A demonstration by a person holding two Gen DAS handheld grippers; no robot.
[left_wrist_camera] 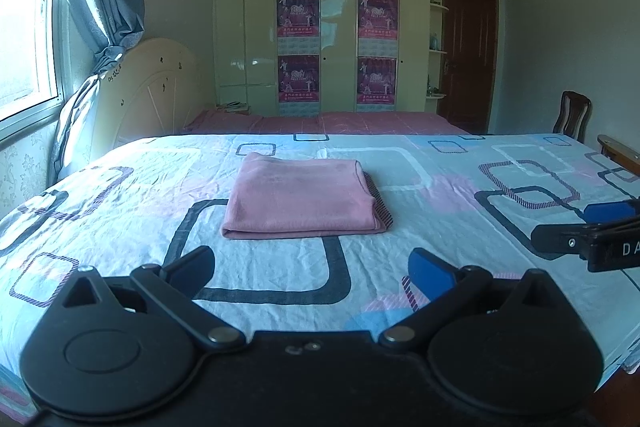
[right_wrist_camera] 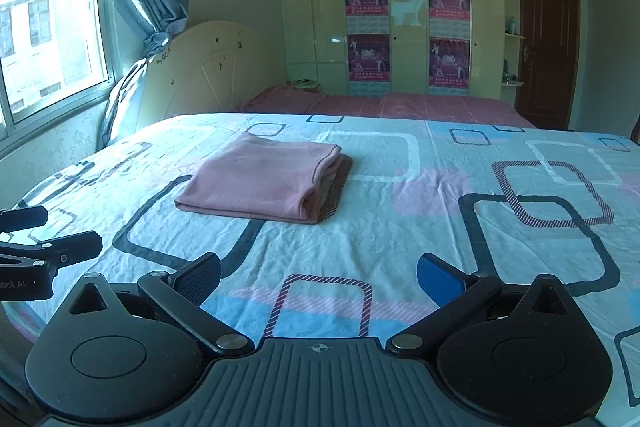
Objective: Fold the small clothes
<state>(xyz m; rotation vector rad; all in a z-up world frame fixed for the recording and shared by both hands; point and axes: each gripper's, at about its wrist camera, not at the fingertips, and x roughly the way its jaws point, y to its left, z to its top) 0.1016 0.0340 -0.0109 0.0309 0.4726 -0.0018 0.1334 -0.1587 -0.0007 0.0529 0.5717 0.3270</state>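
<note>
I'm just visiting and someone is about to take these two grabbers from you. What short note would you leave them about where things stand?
Left gripper: open, empty, held above the bed.
Right gripper: open, empty, beside the left one.
Pink cloth: lies folded in a neat rectangle on the patterned bedsheet, ahead of both grippers, touched by neither.
Done: this piece looks fully folded.
Left: no other loose clothes show in either view; look around for more, otherwise the job seems finished.

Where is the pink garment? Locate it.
The folded pink garment lies on the patterned bedsheet, mid-bed in both wrist views, ahead of both open hand-held grippers, touching neither.
</note>
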